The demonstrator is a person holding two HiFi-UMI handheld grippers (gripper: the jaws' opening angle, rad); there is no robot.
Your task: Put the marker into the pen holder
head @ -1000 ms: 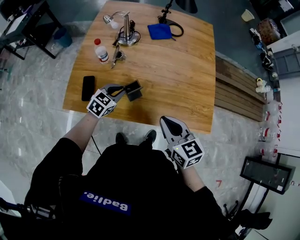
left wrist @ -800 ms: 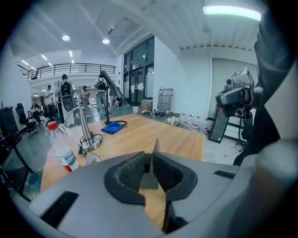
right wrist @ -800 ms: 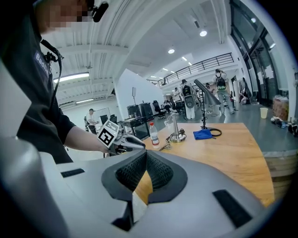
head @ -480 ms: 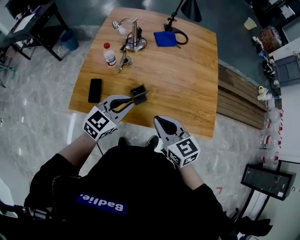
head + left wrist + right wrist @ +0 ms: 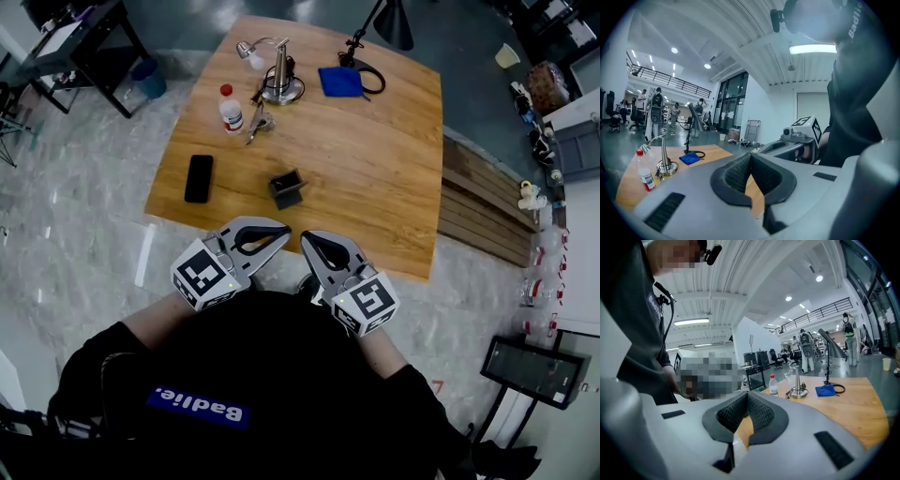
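The black pen holder [image 5: 287,187] stands on the wooden table [image 5: 375,187] near its front edge. From above I cannot make out a marker in it. My left gripper [image 5: 283,231] is shut and empty, held off the table's front edge, close to my body. Next to it my right gripper [image 5: 306,236] is also shut and empty, tip almost meeting the left one. In the left gripper view the ribbed pads [image 5: 740,173] press together, and the right gripper [image 5: 799,140] shows behind them. The right gripper view shows closed pads [image 5: 759,412] too.
A black phone [image 5: 198,178] lies at the table's left. At the far side are a water bottle [image 5: 230,110], a small dark tool [image 5: 259,122], a metal lamp base [image 5: 280,82] and a blue cloth [image 5: 341,81]. A wooden bench [image 5: 483,211] stands to the right.
My left gripper has drawn back from the pen holder toward my body, leaving the holder on the table. The right gripper has shifted slightly left, close to the left one.
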